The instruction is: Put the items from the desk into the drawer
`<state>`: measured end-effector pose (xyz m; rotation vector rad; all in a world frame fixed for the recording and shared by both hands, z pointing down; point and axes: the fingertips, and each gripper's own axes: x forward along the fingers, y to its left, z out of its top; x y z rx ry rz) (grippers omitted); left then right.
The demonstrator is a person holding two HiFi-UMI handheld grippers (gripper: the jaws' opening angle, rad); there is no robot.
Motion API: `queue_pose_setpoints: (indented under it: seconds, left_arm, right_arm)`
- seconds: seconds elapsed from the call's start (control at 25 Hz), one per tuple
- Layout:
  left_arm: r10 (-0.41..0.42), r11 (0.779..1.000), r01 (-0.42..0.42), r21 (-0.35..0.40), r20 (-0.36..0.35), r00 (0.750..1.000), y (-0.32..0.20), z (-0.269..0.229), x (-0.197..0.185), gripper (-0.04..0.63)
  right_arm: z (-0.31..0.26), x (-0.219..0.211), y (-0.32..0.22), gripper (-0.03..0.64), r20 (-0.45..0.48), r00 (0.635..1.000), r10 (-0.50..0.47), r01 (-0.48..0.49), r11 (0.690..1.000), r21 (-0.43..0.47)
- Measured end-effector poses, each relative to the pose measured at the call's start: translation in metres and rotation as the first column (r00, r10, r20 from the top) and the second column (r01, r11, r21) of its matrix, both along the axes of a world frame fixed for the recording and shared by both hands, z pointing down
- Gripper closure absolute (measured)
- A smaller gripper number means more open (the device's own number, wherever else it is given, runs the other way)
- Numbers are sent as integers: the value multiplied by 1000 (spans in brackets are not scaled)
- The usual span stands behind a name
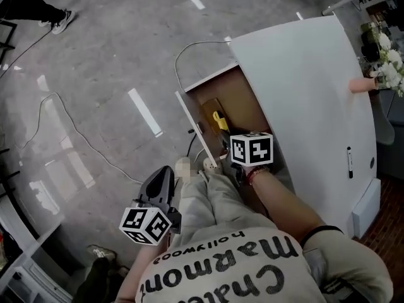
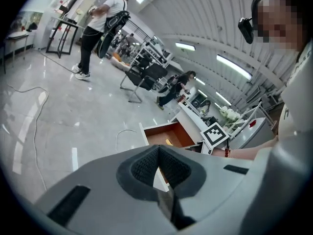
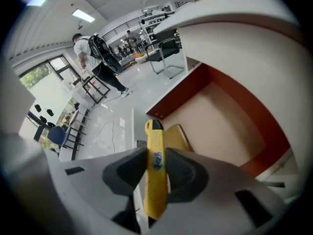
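Under the white desk the drawer stands pulled out, its brown inside showing. My right gripper is low over the drawer, shut on a yellow utility knife that sticks out past the jaws; in the head view the knife shows just beyond the marker cube. A flat tan item lies on the drawer floor under the knife. My left gripper hangs off to the left above the floor, shut with nothing in it. A black pen lies on the desk.
The drawer's white front panel faces the grey floor, where cables run. Flowers and a tan cylinder sit at the desk's far right edge. A person stands in the background among chairs and desks.
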<state>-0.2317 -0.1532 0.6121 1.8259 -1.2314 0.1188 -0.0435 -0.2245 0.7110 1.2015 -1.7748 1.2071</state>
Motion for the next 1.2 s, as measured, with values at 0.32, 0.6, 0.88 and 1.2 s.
queue_pose_setpoints:
  seconds: [0.32,0.6,0.88,1.2]
  left_arm:
    - [-89,994,89,-60,11,996,28,30,3,594]
    - [-111,988,112,-104,11,994,44,57,6,594]
    - [-130,983,132,-130,19,991,51,74,0,594]
    - [-154,973,157,-171,34,988,59,91,-14,594]
  right_arm:
    - [55,13,-4,494,-47,999,-22,19,998,-53]
    - [93,7,-8,494,-65,997,-51,46,996,-79]
    - [126,-1,-13,494,-81,994,-74,64,992,-111]
    - [154,-7,-14,495,-78,997,-27,13,984,-176]
